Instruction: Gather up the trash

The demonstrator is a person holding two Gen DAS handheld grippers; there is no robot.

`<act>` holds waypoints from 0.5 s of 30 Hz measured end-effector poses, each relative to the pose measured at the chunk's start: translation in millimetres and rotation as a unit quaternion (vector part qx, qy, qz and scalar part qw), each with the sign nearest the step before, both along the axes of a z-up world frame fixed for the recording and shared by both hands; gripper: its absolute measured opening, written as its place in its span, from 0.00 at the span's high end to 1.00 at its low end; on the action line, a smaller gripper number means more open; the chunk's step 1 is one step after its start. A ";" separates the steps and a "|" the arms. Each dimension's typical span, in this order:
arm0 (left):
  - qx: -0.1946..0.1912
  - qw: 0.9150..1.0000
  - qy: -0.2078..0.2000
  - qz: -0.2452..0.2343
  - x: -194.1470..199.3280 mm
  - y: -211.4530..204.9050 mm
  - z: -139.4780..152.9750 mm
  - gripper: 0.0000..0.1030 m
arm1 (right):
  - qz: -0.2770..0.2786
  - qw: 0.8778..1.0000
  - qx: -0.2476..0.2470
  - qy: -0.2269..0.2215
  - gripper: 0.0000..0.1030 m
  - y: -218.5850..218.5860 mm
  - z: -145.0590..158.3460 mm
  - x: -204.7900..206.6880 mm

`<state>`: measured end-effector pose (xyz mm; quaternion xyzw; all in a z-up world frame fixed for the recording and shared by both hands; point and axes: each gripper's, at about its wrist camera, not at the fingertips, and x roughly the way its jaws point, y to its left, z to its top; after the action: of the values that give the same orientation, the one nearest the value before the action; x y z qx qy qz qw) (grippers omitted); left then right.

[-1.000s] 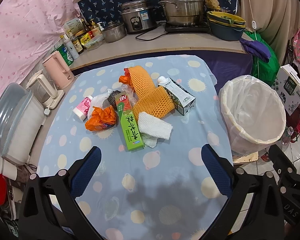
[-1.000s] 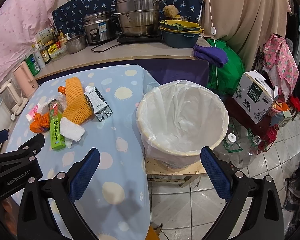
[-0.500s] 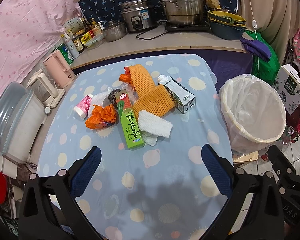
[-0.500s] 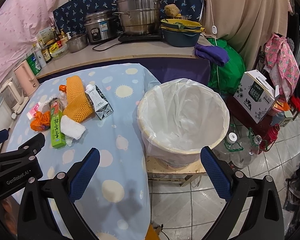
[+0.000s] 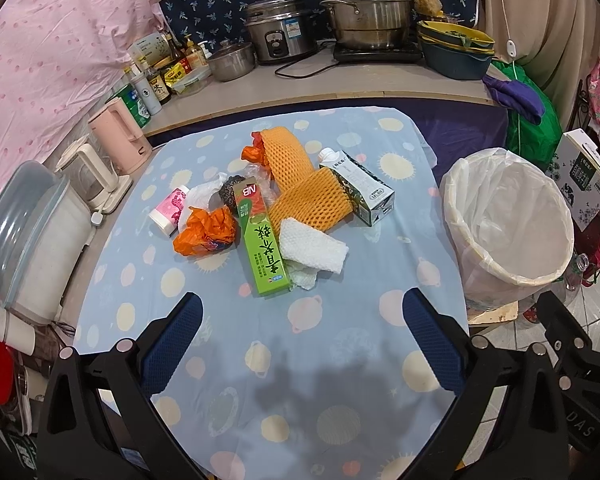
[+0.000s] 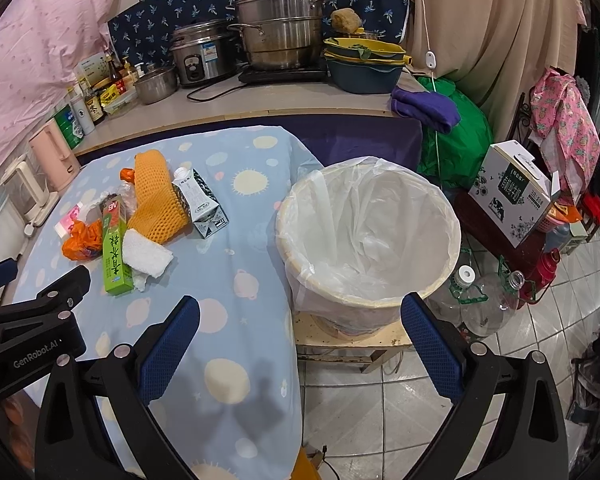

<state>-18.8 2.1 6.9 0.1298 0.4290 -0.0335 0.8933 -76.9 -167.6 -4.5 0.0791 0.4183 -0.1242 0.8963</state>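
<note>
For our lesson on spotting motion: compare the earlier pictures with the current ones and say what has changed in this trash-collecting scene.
Very little. Both views drift slightly, the trash pile sitting a touch higher in the left wrist view, so the left gripper may have shifted slightly. Nothing was grasped or released. The green box, orange net, milk carton and bin stay put; both the left and the right gripper remain open.

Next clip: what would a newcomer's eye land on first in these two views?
The heap of trash mid-table: an orange foam net draped over a green box, with a milk carton to its right. Beside the table's right edge stands a bin lined with a white bag, nothing visible in it. Both the left gripper and the right gripper are open, holding nothing.
</note>
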 end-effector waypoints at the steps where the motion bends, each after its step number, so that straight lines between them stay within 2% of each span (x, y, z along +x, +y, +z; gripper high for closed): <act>1: 0.000 1.000 -0.001 0.000 -1.1 0.6 -0.3 0.07 | 0.000 1.000 0.000 0.000 0.06 0.3 0.2 -0.2; 15: 0.000 1.000 0.000 0.000 -1.3 1.6 0.3 0.07 | 0.000 1.000 0.000 0.000 0.06 1.6 -0.1 -0.4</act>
<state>-20.1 3.7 7.1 0.1295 0.4288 -0.0334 0.8935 -77.3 -166.0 -4.7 0.0785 0.4181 -0.1241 0.8964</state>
